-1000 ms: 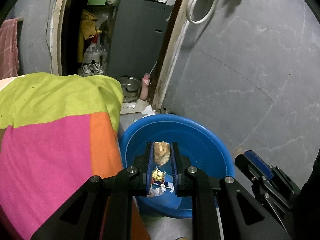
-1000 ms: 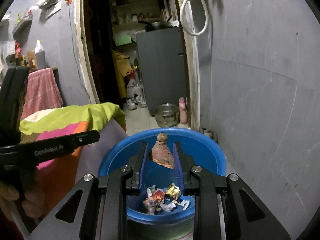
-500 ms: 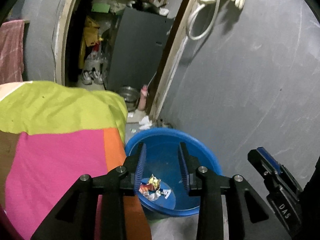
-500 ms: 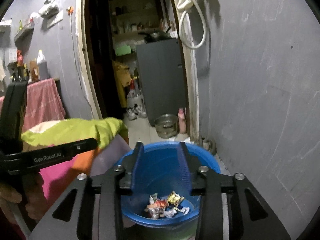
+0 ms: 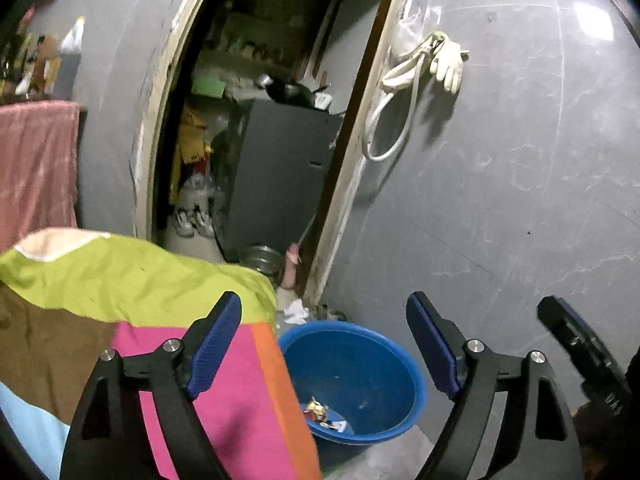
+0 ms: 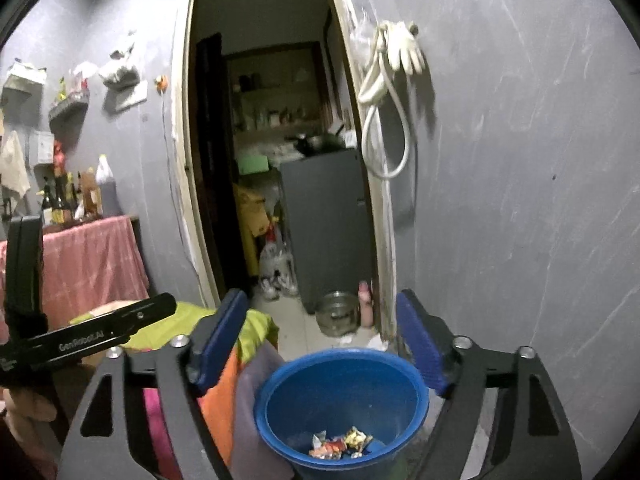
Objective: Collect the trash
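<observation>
Nearest the cameras, the left gripper [image 5: 323, 344] and the right gripper [image 6: 320, 340] both stand with jaws spread wide and nothing between the blue pads; a second ago each was pinching a brownish scrap over the tub, and half a second ago the jaws had already parted and were bare. Both grippers have since risen and drawn back, so that the blue tub [image 5: 404, 354] [image 6: 416, 380] now appears smaller and lower in each view. The tub rests on the floor just beside the multicoloured bedcover [image 5: 132, 284] [image 6: 192, 316], whose orange edge hides part of the rim in the left wrist view. The collected trash, a small heap of crumpled wrappers [image 5: 322, 412] [image 6: 340, 442], lies at the bottom of the tub; the two dropped scraps cannot be made out among it. Beyond the tub, a steel pot [image 5: 260, 258] [image 6: 338, 312] and a pink bottle [image 6: 365, 304] stand on the floor at the doorway. Farther in, a grey cabinet [image 5: 280, 176] [image 6: 326, 224] fills the back room. On the wall to the right of the door frame hang a white hose [image 5: 394, 120] [image 6: 384, 128] and a pale glove [image 5: 450, 62] [image 6: 404, 48].
</observation>
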